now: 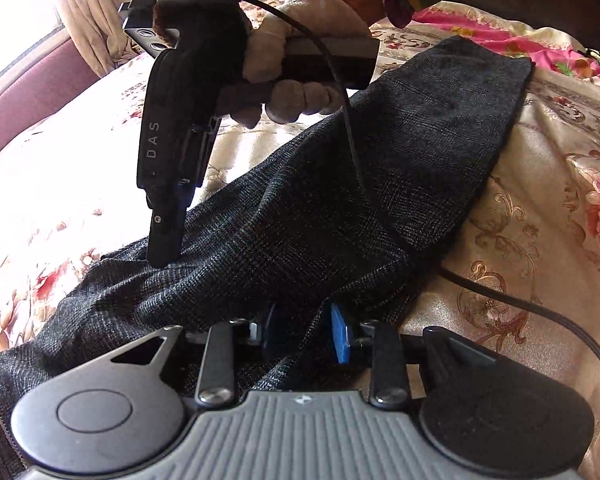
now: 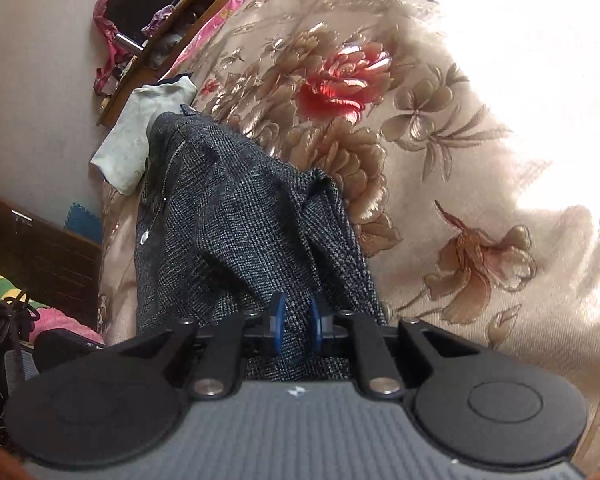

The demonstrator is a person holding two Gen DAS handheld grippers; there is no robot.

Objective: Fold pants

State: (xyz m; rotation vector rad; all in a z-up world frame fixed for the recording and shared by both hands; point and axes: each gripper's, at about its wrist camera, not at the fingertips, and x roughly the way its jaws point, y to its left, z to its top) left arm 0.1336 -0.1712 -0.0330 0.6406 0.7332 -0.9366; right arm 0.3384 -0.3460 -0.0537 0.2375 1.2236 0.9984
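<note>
Both grippers are biting into the same dark tweedy pants right now, so starting at the fingers: the left gripper is sitting with its 2 blue pads drawn in around a bunched fold of cloth, not fully together, just as tight as the fabric between them is allowing, and the right gripper is doing the same, pads nearly closed with a ridge of fabric pinched between them. From the left wrist view you can also see the right gripper pointing down with its tip pressing into the pants near their left edge, with the person's gloved hand wrapped around the handle. The pants are lying stretched out across a shiny floral bedspread, one end reaching toward the pink bedding at the far side. What's worrying me, just guessing here: each grip is looking like a thick wad instead of a clean edge, so only the top layer might be coming along and the fold could be ending up crooked or lumpy. That satin cover is also looking slippery, so the whole garment could be sliding instead of folding. And the black cable is trailing beside the cloth, where it could be snagging.
</note>
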